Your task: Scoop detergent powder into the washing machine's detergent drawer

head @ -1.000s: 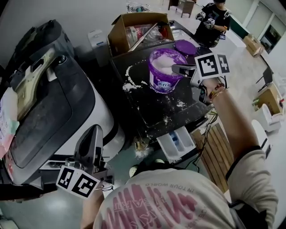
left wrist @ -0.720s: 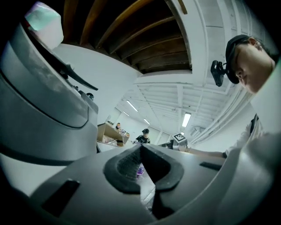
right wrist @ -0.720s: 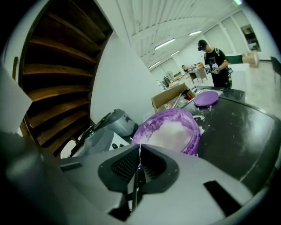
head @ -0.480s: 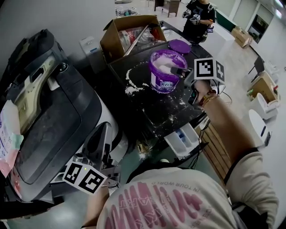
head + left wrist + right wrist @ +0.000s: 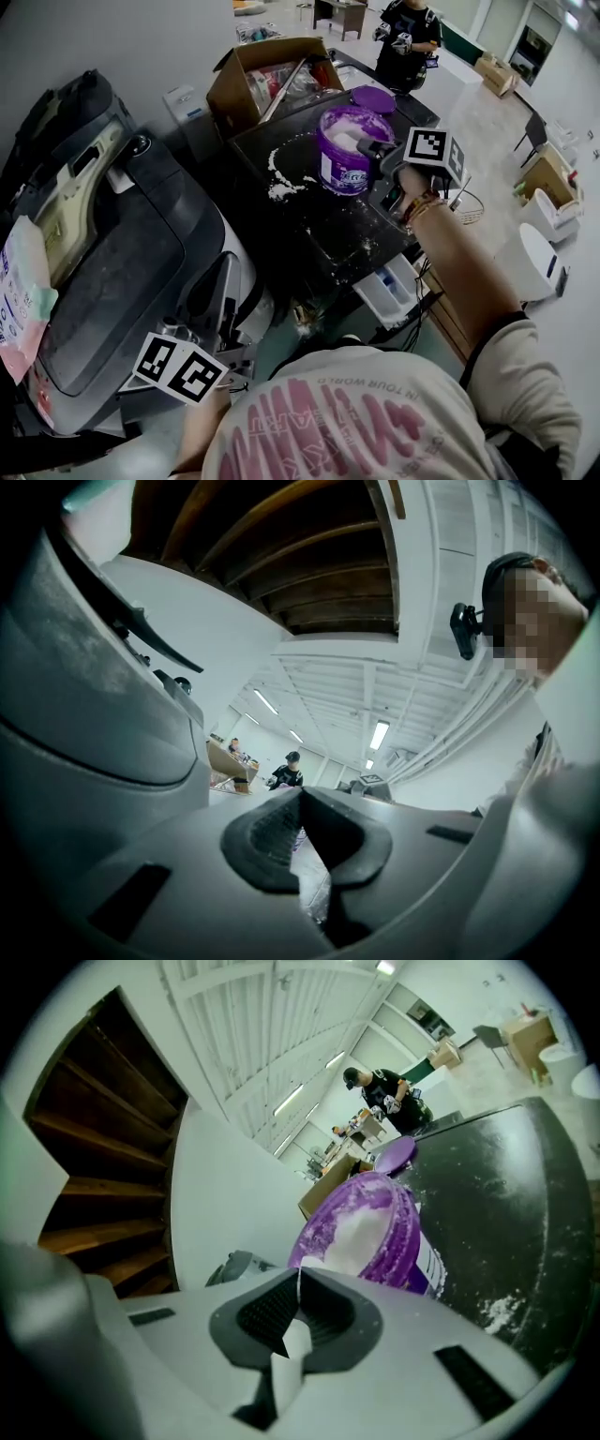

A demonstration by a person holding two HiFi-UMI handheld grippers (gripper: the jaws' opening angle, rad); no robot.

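Detergent tub (image 5: 345, 155): purple, lid off, heaped with white powder; stands upper centre of the head view on the black top of the washing machine (image 5: 319, 230).
Right gripper (image 5: 370, 148): at the tub's right rim, tilted slightly down; jaws pressed together on the thin white handle of a scoop (image 5: 287, 1349). The scoop's bowl can't be made out.
Left gripper (image 5: 223, 281): lower left of the head view, well away from the tub, pointing level; its own view shows the jaw tips meeting with nothing between them.
Detergent drawer (image 5: 389, 291): pulled out at the machine's front edge, lower right of centre, just left of the person's right forearm and well below the tub.
Spilled powder (image 5: 286, 183): white patches on the black top, left of the tub and between tub and drawer.
Purple lid (image 5: 372, 97): lying flat behind the tub.
Cardboard box (image 5: 246, 89): open, upper centre, beside the lid, filled with packets.
Second machine (image 5: 122, 244): dark-lidded, fills the left side; the left gripper sits close against its front.
Bystander (image 5: 405, 37): dark clothing, top edge, beyond the tub.
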